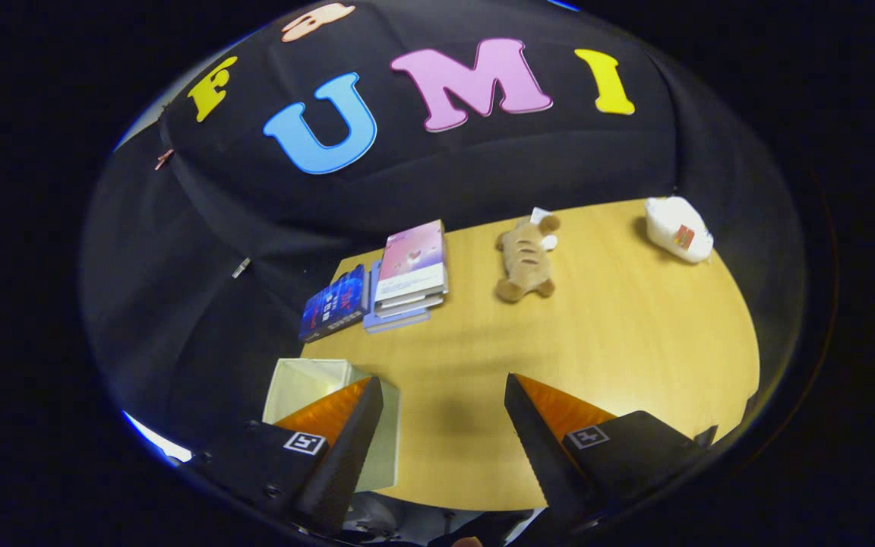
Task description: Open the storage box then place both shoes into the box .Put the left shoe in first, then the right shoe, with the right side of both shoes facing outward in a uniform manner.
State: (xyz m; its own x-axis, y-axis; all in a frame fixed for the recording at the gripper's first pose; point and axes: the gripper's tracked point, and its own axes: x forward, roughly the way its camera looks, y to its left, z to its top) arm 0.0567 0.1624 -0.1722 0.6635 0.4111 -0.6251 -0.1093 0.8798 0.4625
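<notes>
Hand-held gripper (443, 414) spread wide, empty; storage box (308, 384) touching behind left finger.

Wooden table (620, 334), stacked books (407, 277), plush toy (525, 262), white packet (678, 228), open box (308, 384)

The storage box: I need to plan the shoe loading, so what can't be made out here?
- Storage box, gripper view: one finger of the open gripper covers its near side; contents and lid state unclear.
- White packet beyond the plush toy: too small to identify.
- Books: covers too small to make out.
</notes>
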